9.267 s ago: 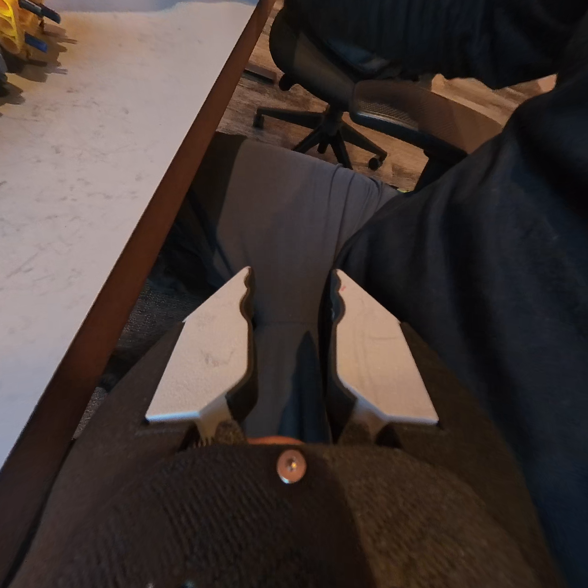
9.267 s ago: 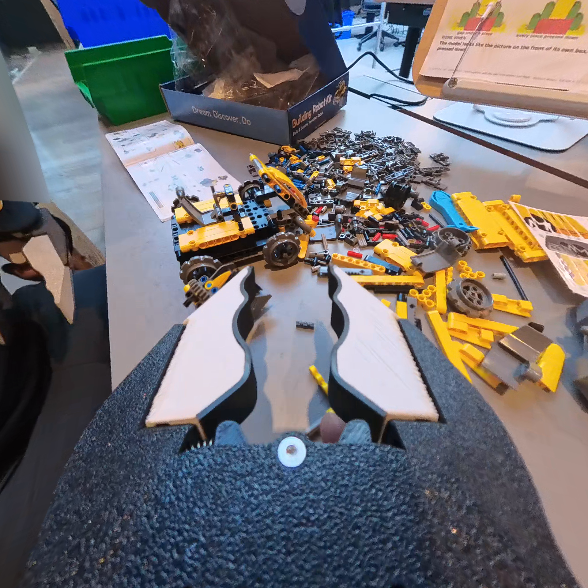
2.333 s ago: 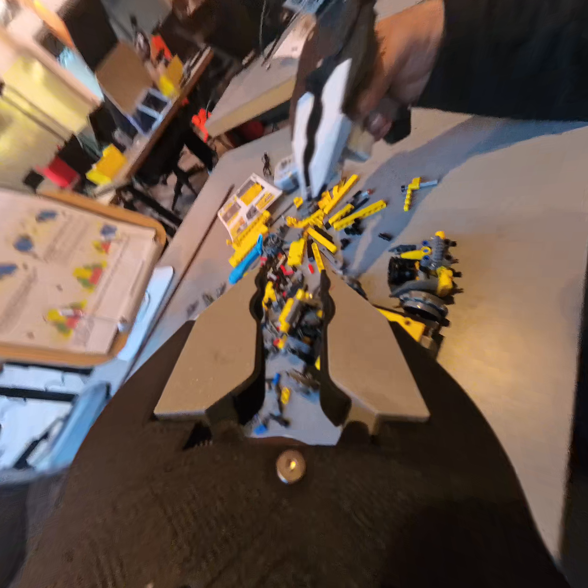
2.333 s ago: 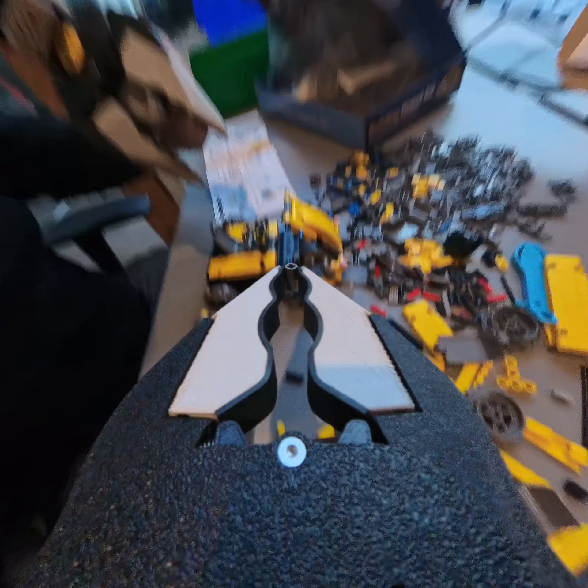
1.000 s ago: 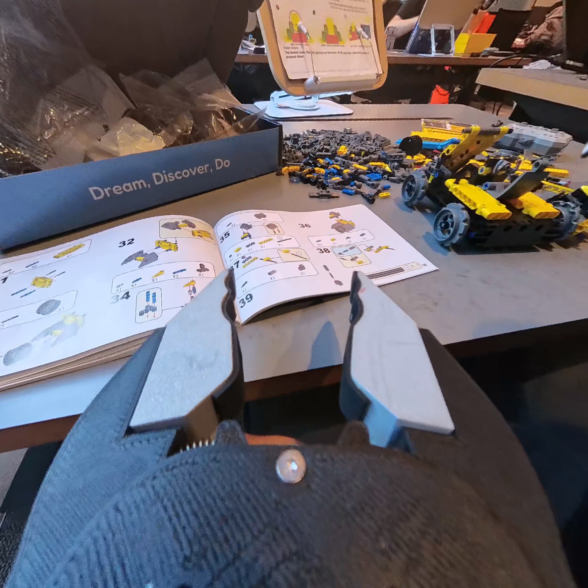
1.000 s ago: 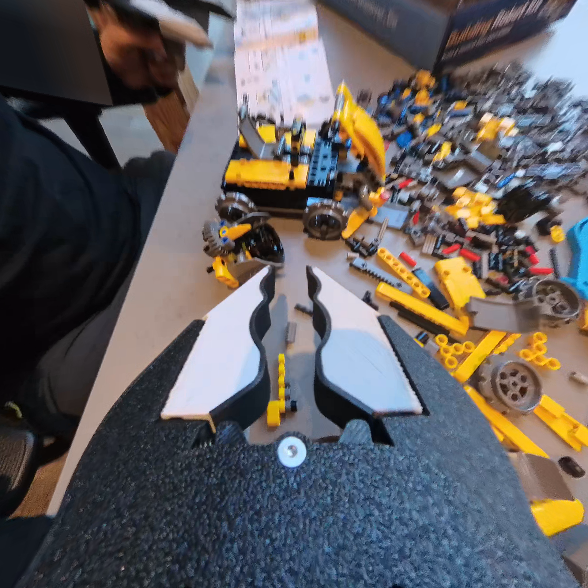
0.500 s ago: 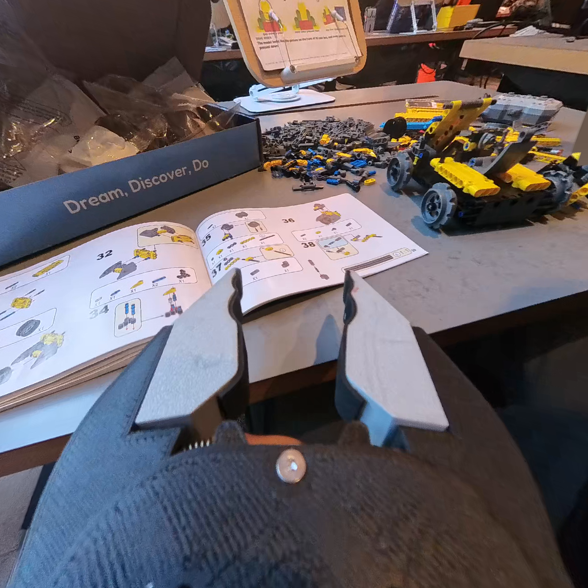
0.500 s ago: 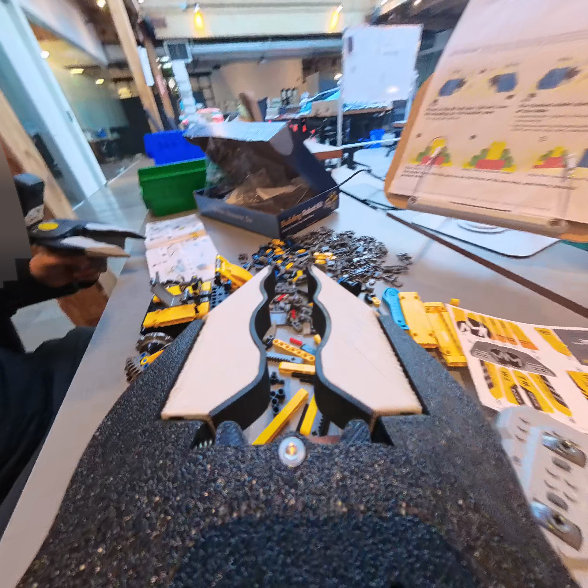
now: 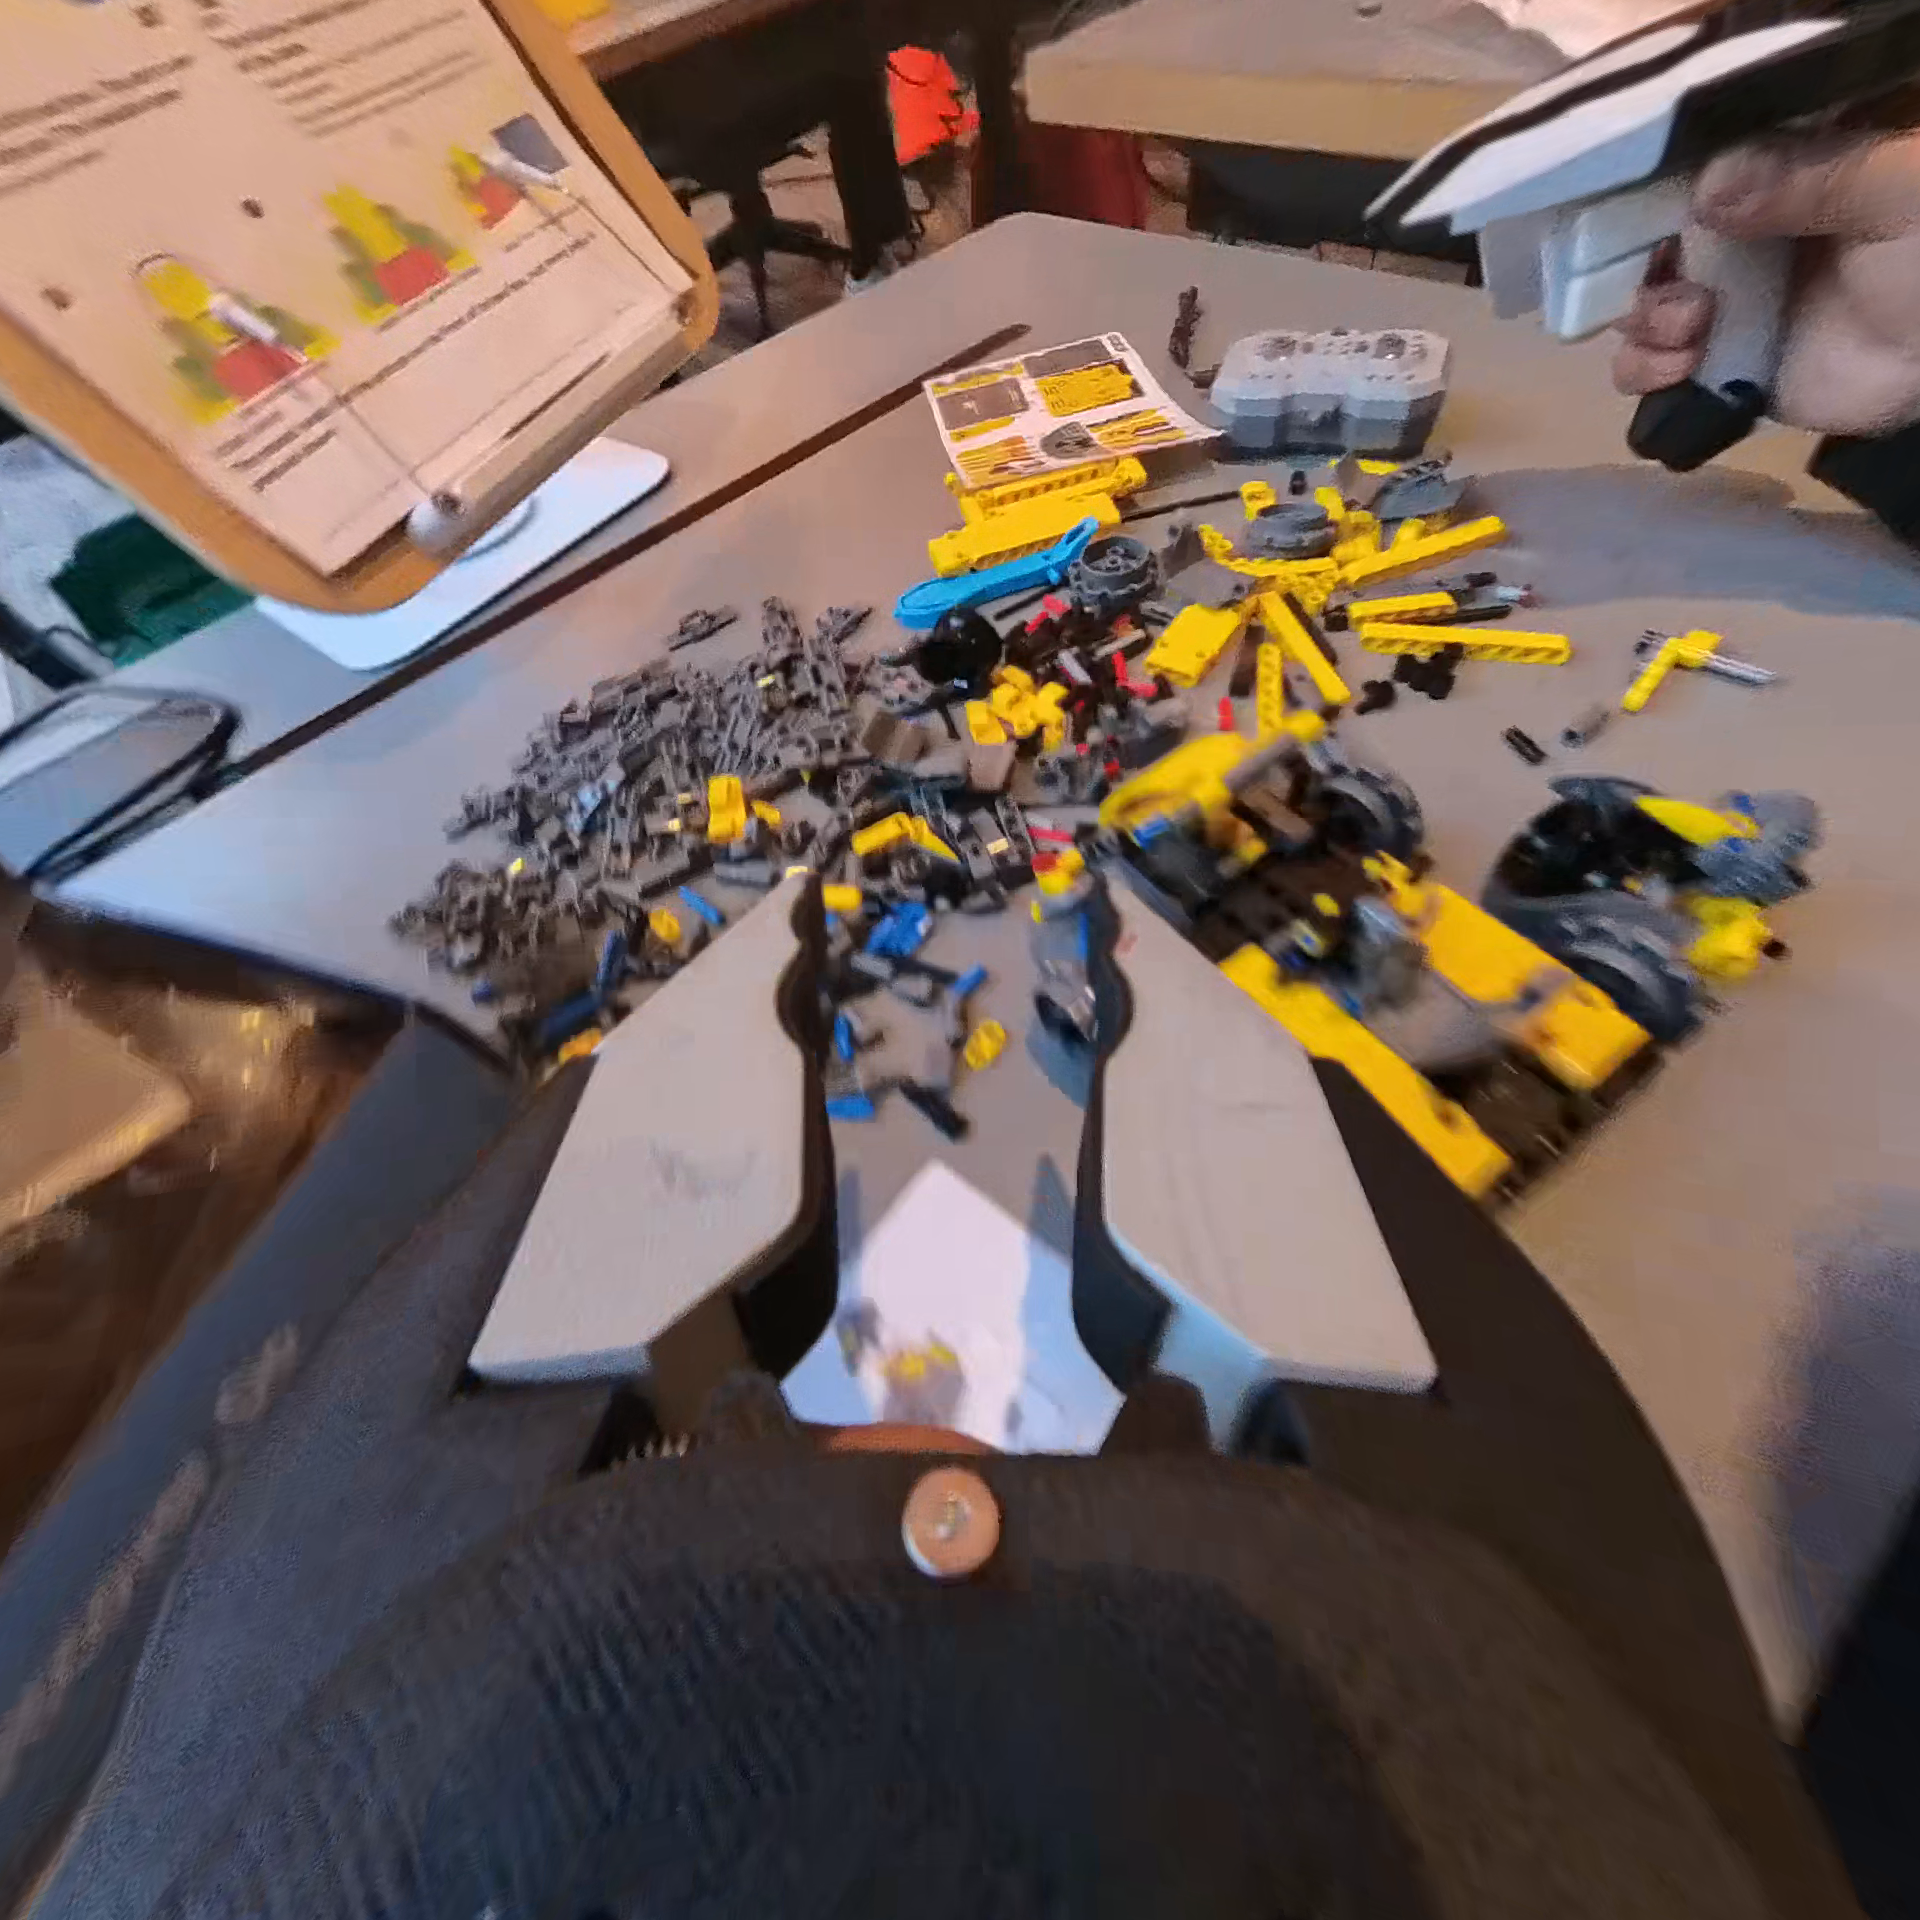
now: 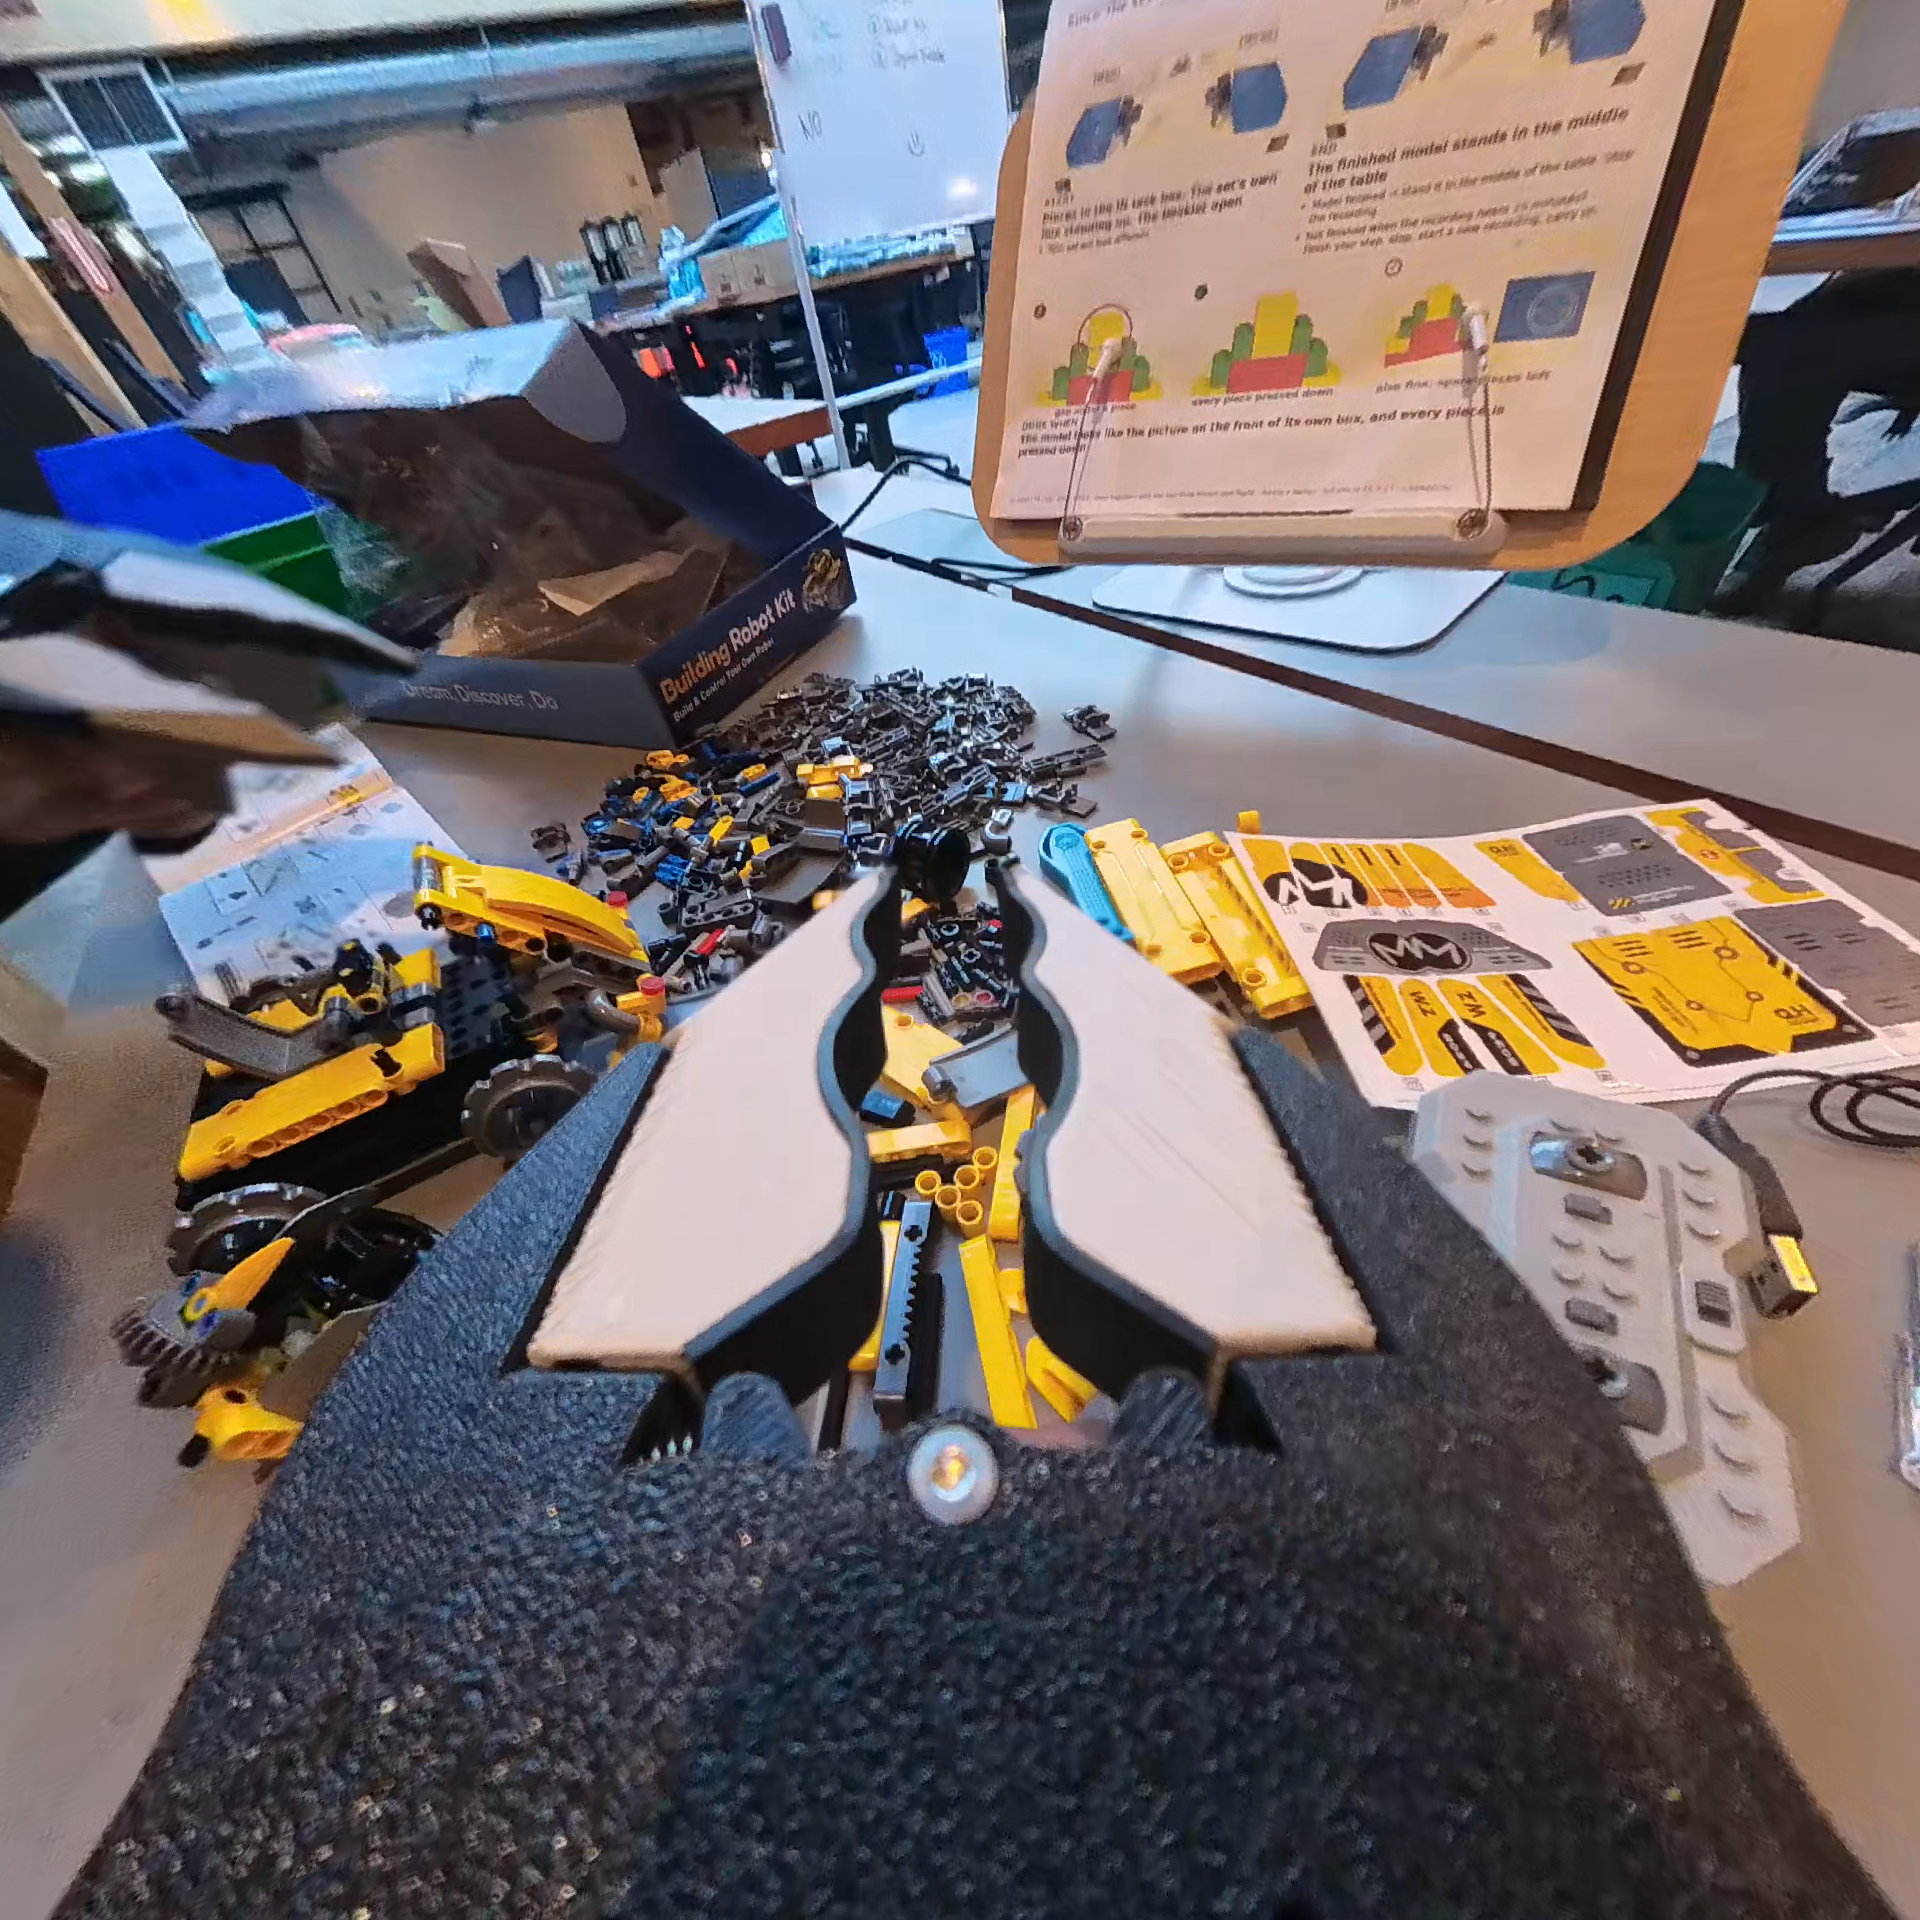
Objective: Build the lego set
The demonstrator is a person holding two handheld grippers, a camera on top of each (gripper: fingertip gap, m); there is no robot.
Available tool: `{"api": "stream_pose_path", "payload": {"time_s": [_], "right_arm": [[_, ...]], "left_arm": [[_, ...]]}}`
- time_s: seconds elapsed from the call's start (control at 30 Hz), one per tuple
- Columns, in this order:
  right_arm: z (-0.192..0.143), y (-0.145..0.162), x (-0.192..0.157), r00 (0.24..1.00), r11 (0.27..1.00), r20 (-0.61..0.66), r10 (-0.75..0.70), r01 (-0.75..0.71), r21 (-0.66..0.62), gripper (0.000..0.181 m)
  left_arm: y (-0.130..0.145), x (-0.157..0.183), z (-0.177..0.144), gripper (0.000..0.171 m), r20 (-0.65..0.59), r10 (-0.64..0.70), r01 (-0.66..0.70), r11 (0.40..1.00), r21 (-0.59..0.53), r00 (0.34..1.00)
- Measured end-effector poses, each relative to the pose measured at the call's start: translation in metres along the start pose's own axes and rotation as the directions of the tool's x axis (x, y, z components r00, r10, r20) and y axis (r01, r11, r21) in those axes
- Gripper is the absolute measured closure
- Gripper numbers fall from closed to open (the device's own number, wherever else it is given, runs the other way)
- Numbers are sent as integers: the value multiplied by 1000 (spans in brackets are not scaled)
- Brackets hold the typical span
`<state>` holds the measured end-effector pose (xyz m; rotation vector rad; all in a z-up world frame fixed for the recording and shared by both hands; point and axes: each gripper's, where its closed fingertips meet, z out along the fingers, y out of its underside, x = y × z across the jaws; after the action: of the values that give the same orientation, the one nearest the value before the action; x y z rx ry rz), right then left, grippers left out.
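**A:** What lies closest to the fingers?

**B:** For the left gripper (image 9: pixel 956 914), a scatter of small blue and black pieces (image 9: pixel 894 966) on the grey worktop (image 9: pixel 1714 1299), showing in the gap between its fingers. The fingers stand wide apart and hold nothing. The view is smeared, so I'd only guess they hang above the pieces and don't touch them.

**A:** And the yellow-and-black vehicle (image 9: pixel 1351 935)?

**B:** Half built, it lies just beside the left gripper's right finger. Its long axis runs slantwise away to the right. A separate wheel assembly (image 9: pixel 1642 873) sits further right, apart from it.

**A:** The right gripper (image 10: pixel 943 883)?

**B:** Its fingers are narrow but not closed, with a clear slot between them and nothing gripped. A black round piece (image 10: pixel 932 854) sits just past the tips. Yellow beams (image 10: pixel 977 1309) lie lengthwise under the slot. From this gripper the vehicle is off to the left, broadside on, so the left gripper is the nearer one.

**A:** Further out?

**B:** Ahead of both is a heap of dark small pieces (image 10: pixel 914 748). Right of the right fingers lie a blue lever tool (image 10: pixel 1081 873), a sticker sheet (image 10: pixel 1558 956) and a grey control block (image 10: pixel 1600 1247). To the left are an open dark box (image 10: pixel 582 582) and a booklet (image 10: pixel 291 883). Beyond stands a board (image 10: pixel 1330 260) with a printed sheet.
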<state>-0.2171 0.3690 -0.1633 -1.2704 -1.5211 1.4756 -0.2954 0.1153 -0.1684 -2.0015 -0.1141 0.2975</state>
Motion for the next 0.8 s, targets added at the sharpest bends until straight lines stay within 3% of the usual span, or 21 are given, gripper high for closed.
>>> {"api": "stream_pose_path", "payload": {"time_s": [0.13, 0.2, 0.33, 0.5, 0.63, 0.8], "right_arm": [[6, 11, 0, 1000, 998, -7, -26, 25, -54, 164], [9, 13, -2, 1000, 998, 1, -27, 27, -64, 163], [14, 18, -7, 999, 996, 23, -26, 27, -82, 164], [19, 24, -11, 999, 993, 38, -39, 42, -107, 164], [22, 29, -13, 998, 991, 53, -33, 39, -124, 164], [25, 33, -15, 998, 990, 63, -29, 37, -138, 163]], "left_arm": [[1, -7, 64, 130, -154, 50, -70, 990, -124, 987], [8, 0, 87, 145, -276, 77, -134, 972, -194, 958], [4, 4, 122, 151, -395, 194, -296, 930, -217, 898], [6, 20, 146, 149, -570, 296, -492, 841, -224, 766], [17, 41, 156, 153, -687, 292, -561, 803, -201, 665], [36, 45, 160, 171, -719, 285, -596, 773, -218, 633]]}}
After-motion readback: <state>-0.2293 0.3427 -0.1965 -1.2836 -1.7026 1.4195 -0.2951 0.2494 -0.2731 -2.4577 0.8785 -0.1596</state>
